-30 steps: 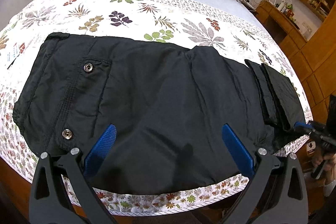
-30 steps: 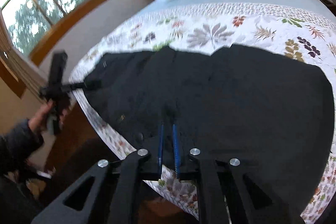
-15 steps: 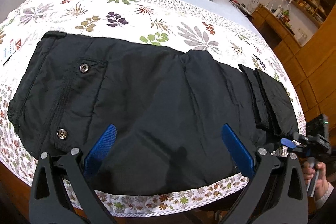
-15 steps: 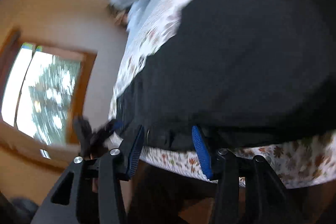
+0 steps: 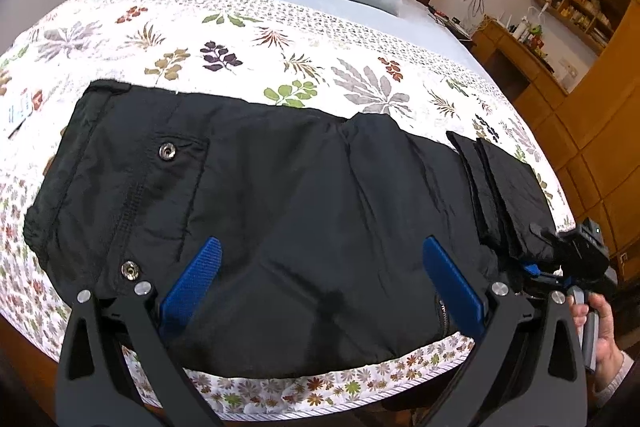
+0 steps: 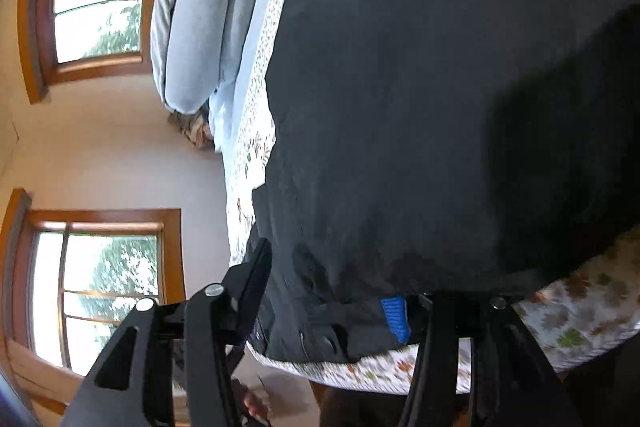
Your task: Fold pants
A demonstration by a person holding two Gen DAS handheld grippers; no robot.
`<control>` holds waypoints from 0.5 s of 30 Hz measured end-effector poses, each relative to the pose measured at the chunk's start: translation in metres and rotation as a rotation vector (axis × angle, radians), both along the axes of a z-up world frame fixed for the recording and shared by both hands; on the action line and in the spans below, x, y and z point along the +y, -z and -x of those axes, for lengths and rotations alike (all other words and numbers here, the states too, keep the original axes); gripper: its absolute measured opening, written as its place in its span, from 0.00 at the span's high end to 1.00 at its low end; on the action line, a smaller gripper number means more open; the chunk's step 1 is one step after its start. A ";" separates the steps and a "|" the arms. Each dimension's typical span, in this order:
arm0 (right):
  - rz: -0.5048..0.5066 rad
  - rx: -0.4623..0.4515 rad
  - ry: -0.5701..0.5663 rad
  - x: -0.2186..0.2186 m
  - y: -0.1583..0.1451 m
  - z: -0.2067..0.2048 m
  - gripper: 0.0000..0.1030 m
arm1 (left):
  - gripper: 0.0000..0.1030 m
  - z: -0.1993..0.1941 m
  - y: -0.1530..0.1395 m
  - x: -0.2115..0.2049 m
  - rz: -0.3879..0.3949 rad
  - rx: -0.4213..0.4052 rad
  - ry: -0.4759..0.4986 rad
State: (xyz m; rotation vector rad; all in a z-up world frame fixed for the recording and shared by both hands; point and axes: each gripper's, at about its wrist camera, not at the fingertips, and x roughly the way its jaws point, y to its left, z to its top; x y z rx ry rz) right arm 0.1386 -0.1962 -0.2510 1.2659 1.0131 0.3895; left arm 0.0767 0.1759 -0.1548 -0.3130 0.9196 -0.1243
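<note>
The right gripper (image 6: 324, 291) was seen with its jaws about half apart, having just been opening, the near right corner of the black pants (image 5: 280, 219) lying between them though not pinched. The left gripper (image 5: 320, 283) was held wide open above the near edge, nothing in it. The pants were spread flat across the floral bedspread (image 5: 280, 39), already folded lengthwise, it was judged. A fresh grasp for the next fold seemed to be in hand; a firm closing on all layers of that corner would be called for.
</note>
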 end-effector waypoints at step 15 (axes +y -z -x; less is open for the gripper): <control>0.082 -0.037 -0.111 -0.004 -0.022 0.028 0.89 | 0.02 0.001 0.005 0.011 -0.013 0.017 -0.026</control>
